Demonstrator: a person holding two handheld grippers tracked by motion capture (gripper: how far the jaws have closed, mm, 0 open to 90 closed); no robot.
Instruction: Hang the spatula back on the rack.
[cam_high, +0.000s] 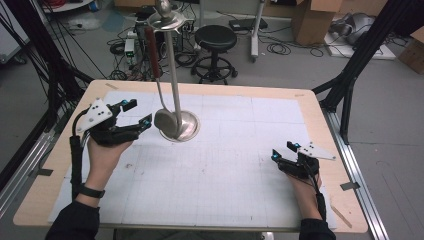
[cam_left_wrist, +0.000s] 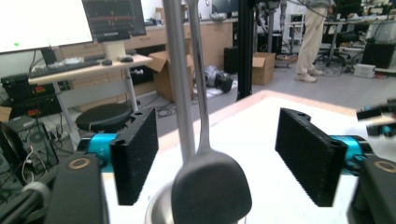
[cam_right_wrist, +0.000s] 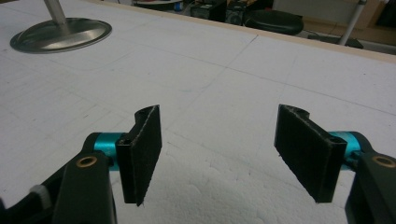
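A metal stand (cam_high: 186, 126) with a round base and a tall pole stands on the white mat. From its top plate (cam_high: 167, 21) hangs a ladle with a red-brown handle (cam_high: 152, 52). The ladle's grey bowl (cam_high: 164, 121) hangs just over the base. My left gripper (cam_high: 138, 112) is open just left of the bowl. In the left gripper view the bowl (cam_left_wrist: 211, 189) and the pole (cam_left_wrist: 180, 84) show between the spread jaws of that gripper (cam_left_wrist: 229, 158), untouched. My right gripper (cam_high: 283, 150) rests open at the table's right with nothing in it. In the right gripper view it (cam_right_wrist: 219, 154) faces bare mat, the stand's base (cam_right_wrist: 60, 33) far off.
The white gridded mat (cam_high: 225, 170) covers a wooden table (cam_high: 320, 107). Behind the table stand a black stool (cam_high: 215, 42) and cardboard boxes (cam_high: 312, 17), with cables on the floor. Black frame legs (cam_high: 350, 75) rise at both sides.
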